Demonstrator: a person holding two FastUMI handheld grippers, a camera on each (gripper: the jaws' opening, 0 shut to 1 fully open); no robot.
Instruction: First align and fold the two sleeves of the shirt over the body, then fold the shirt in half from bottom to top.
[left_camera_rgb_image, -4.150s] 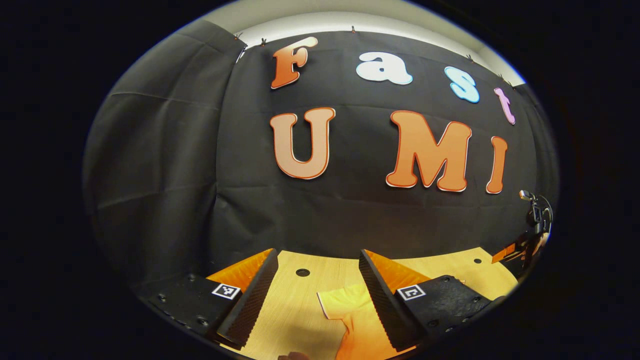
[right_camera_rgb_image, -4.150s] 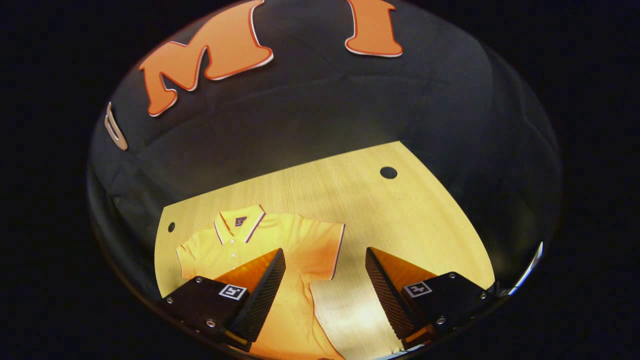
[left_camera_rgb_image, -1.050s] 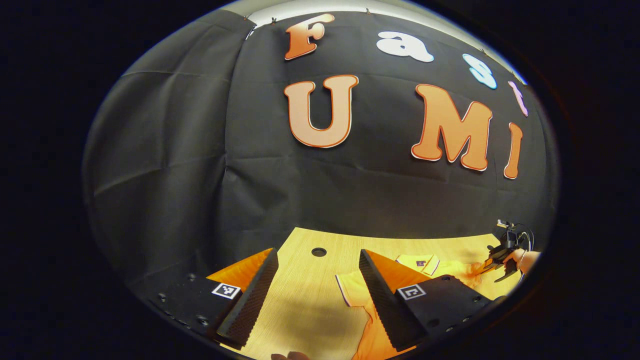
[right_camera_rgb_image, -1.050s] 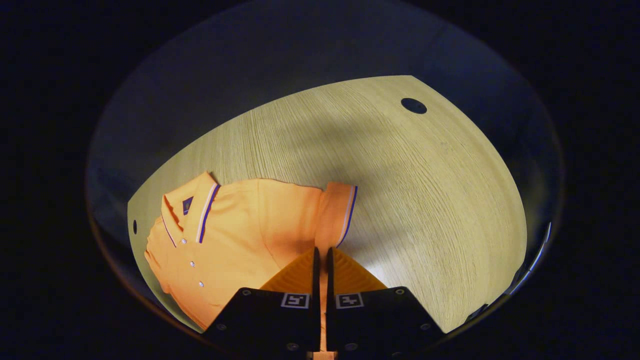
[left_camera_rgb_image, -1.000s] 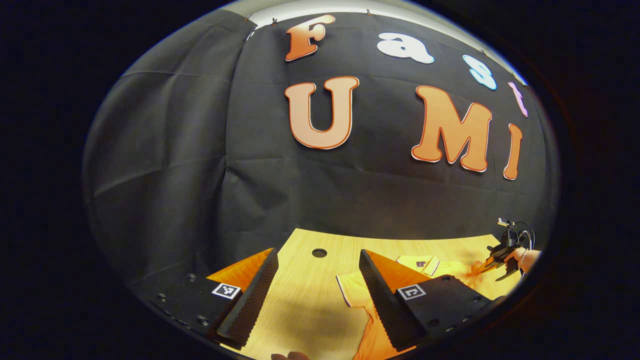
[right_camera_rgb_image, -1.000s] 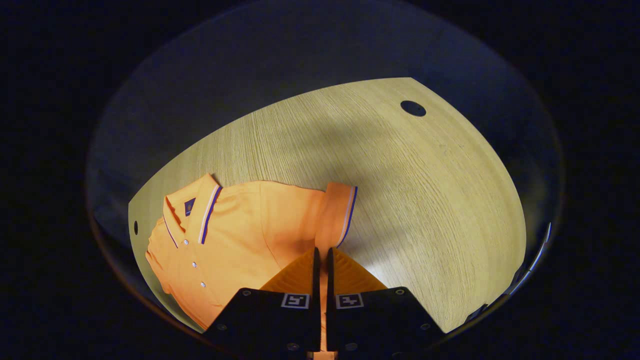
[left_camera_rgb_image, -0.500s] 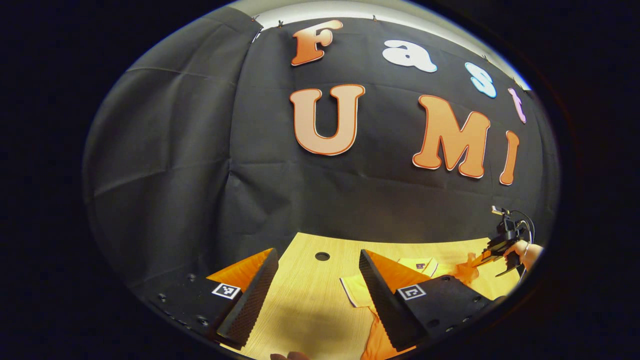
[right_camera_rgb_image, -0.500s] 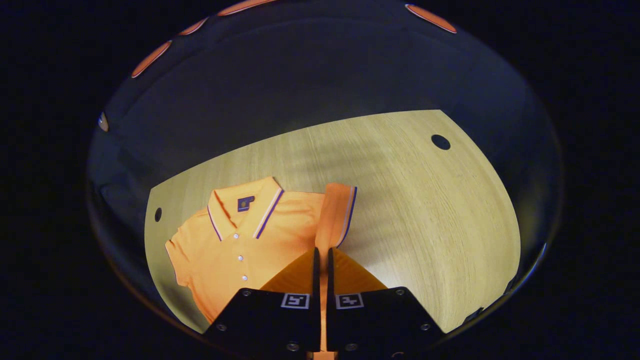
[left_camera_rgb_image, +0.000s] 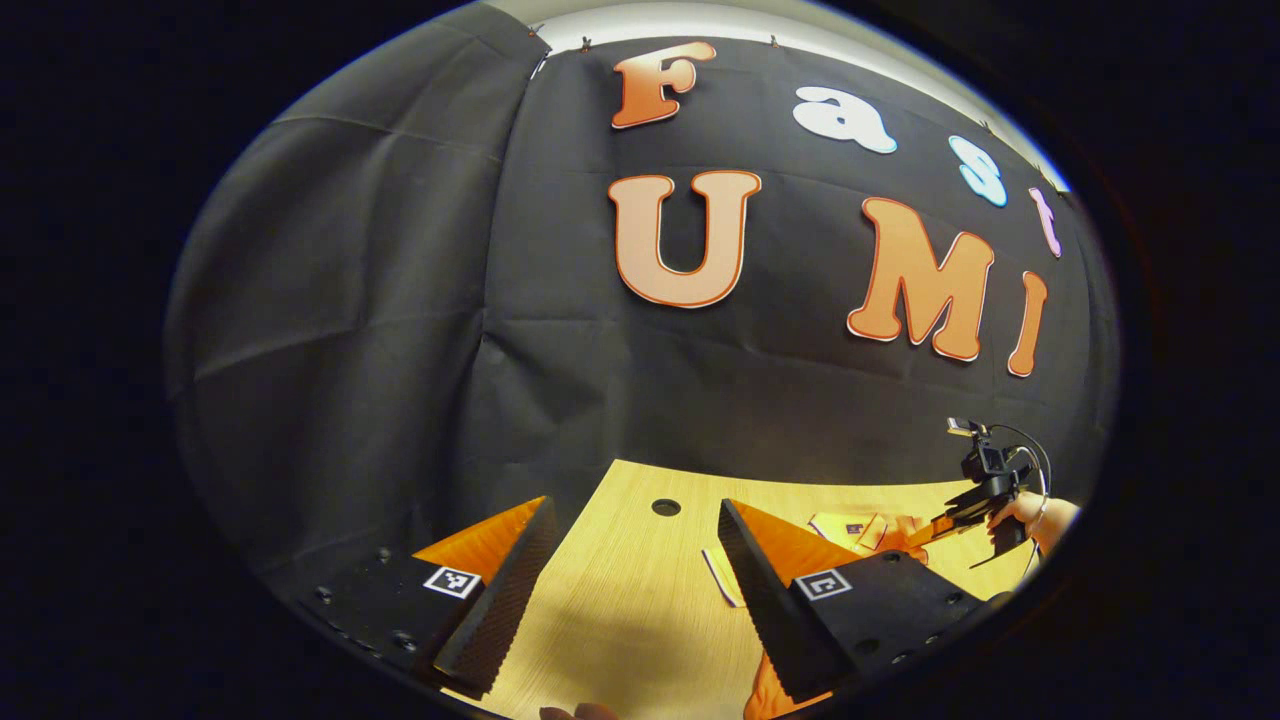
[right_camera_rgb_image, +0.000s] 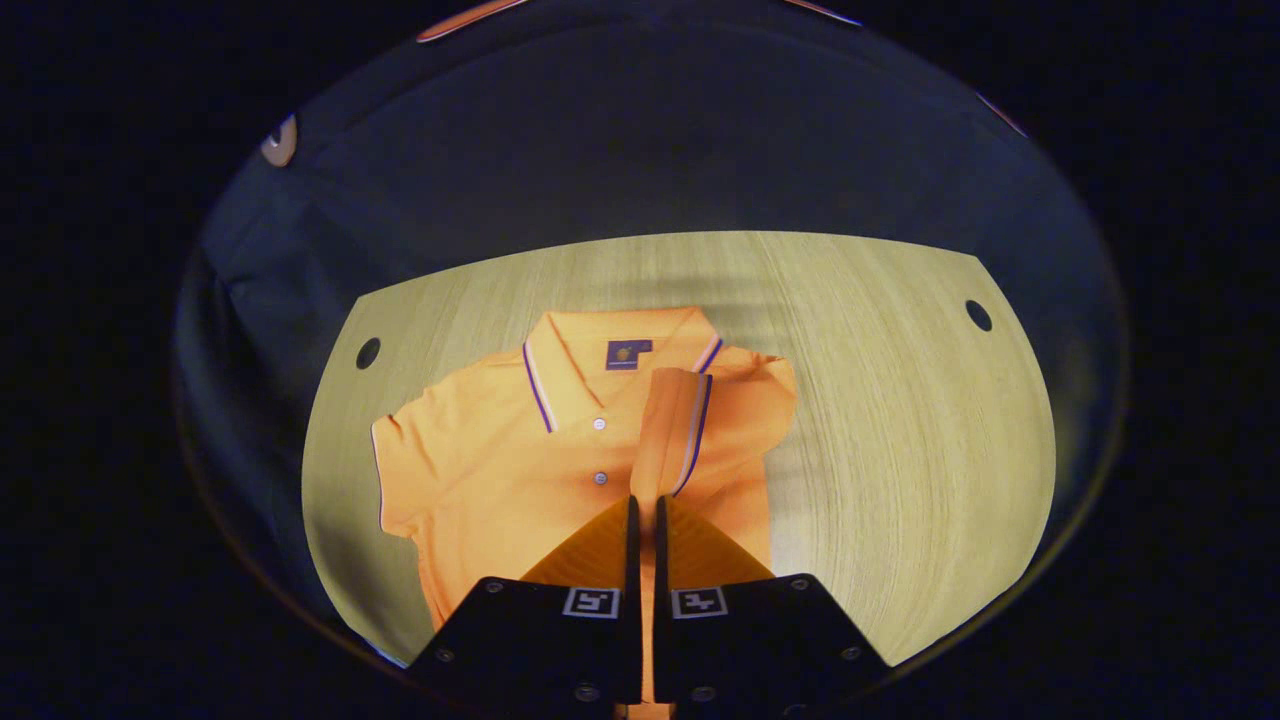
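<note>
A: How is the right gripper posed?

B: It hangs over the orange polo shirt, angled down at it. Its two fingers are pressed together on the shirt's right sleeve, which stands lifted off the cloth and drawn in over the chest, beside the button placket. In the left gripper view it shows far off to the right, with a hand wrapped around its grip.

A: And the left gripper?

B: Its fingers stand wide apart with nothing between them, held low over the table and pointing toward the booth's black cloth wall.

A: Where does the shirt lie?

B: Flat on the table, collar toward the wall, front up. The other sleeve is spread out to the side.

A: Materials?

B: The shirt is a soft knit with dark and white striped trim on collar and cuffs, small pale buttons, and a dark neck label. The table is pale wood grain with round holes near its corners.
</note>
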